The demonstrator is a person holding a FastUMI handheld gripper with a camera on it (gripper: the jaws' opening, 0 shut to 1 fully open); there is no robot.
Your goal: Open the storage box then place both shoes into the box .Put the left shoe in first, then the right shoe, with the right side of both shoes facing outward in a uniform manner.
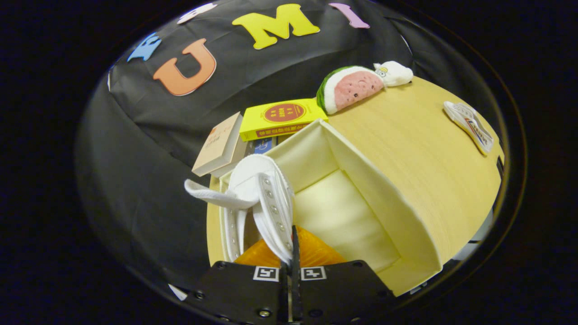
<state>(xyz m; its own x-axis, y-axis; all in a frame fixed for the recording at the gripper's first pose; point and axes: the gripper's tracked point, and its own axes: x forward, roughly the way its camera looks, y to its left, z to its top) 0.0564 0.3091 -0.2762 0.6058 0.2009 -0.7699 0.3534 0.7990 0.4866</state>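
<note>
Your tongs (292,266) are clenched on one shoe (264,198): both fingers pinch the white eyelet flap, with almost no gap between them. The shoe is white with an orange lining that shows just ahead of the fingers. It hangs over the left end of the box (361,198), against the box's left wall, with a lace end sticking out to the left past the rim.

One box, open on top, pale cream inside. The floor to the right of the shoe is bare. Its long right wall runs along the surface (429,149).

Second shoe (469,125): one, lying sole up near the far right edge of the surface, well apart from the box.

Books: I count three for certain behind the box at the far left corner. A beige one (219,146) leans tilted, a yellow one (282,118) lies on top, and a blue one (262,145) peeks out beneath it. Can't tell if more are under there.

Plush toys: two at the far edge, a watermelon slice (350,86) and a small white one (393,72), touching it.
</note>
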